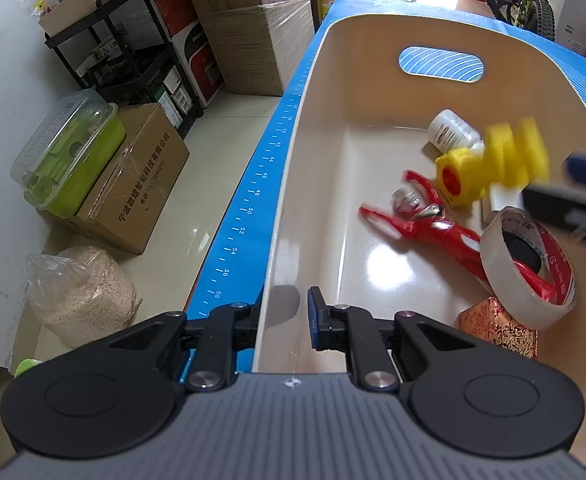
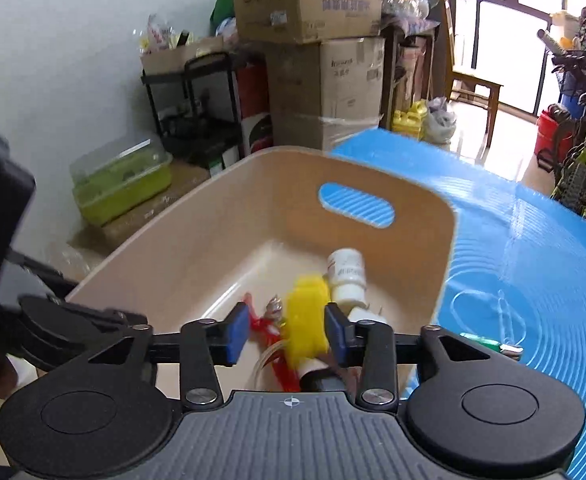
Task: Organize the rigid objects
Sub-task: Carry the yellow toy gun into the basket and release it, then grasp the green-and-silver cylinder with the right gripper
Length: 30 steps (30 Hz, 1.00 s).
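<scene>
A beige bin stands on the blue mat. My left gripper is shut on the bin's near wall, one finger on each side of it. In the bin lie a red toy figure, a white bottle, a yellow toy, a roll of tape and a red patterned box. My right gripper is open above the bin. A blurred yellow piece is between its fingers, beside the right pad; it also shows in the left wrist view.
Cardboard boxes, a green lidded container, a bag of grain and a black rack stand on the floor left of the table. A small green object lies on the mat right of the bin. A bicycle stands behind.
</scene>
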### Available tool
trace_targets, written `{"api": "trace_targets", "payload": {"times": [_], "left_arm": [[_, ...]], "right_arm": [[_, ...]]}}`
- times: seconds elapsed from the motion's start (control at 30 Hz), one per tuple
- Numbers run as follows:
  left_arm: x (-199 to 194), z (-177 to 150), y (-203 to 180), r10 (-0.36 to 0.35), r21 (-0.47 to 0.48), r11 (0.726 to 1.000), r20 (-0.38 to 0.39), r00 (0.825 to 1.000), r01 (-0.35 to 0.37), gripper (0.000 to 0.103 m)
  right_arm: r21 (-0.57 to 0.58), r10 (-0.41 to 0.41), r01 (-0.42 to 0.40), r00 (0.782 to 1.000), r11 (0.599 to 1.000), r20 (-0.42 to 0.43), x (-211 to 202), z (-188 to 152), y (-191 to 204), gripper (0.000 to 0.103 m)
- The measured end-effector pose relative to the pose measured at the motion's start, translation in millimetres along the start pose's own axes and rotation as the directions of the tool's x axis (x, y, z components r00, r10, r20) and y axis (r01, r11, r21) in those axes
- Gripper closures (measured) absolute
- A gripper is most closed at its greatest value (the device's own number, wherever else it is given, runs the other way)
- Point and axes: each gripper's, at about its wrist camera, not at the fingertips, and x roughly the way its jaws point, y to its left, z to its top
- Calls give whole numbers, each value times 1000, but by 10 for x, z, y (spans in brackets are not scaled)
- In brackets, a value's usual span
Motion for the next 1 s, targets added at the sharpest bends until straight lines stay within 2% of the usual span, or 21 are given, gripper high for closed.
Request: {"api": "trace_targets", "payload": {"times": [0.07,0.2,0.3,0.43,0.53,0.63,0.73,0.8,1.0], "left_arm": [[1,1,-4,0,0,1000,0,1000,0,84],[9,11,-1,6,0,1000,-1,1000,-6,84],[12,16,-10,11,1,1000,-1,1000,-11,84],[7,8,-26,17,2,1000,-2,1000,-17,84],[3,1,-38,20,3,1000,-2,1000,-20,84],[4,1,-41,21,3,1000,-2,1000,-21,84],[-2,4,-47,22,5,1000,-3,1000,-22,84],[-3,5,-46,24,7,1000,-4,1000,-24,84],[1,4,-47,25,8,1000,-3,1000,-25,83]], "right_arm": [[12,-21,21,999,1000,36,-108,51,-111,41],[85,-59,52,994,995,87,-265,154,-416,40],[155,-85,69,991,986,99,-315,175,-676,40],[179,-170,150,980,972,99,-286,126,-941,39],[205,-221,204,973,957,61,-129,23,-1149,37],[217,-236,236,971,947,-27,137,-110,-1322,35],[204,-263,279,959,938,-100,392,-273,-1432,34],[205,-280,298,953,932,-113,516,-371,-1481,30],[231,-258,281,958,931,-124,686,-521,-1463,15]]}}
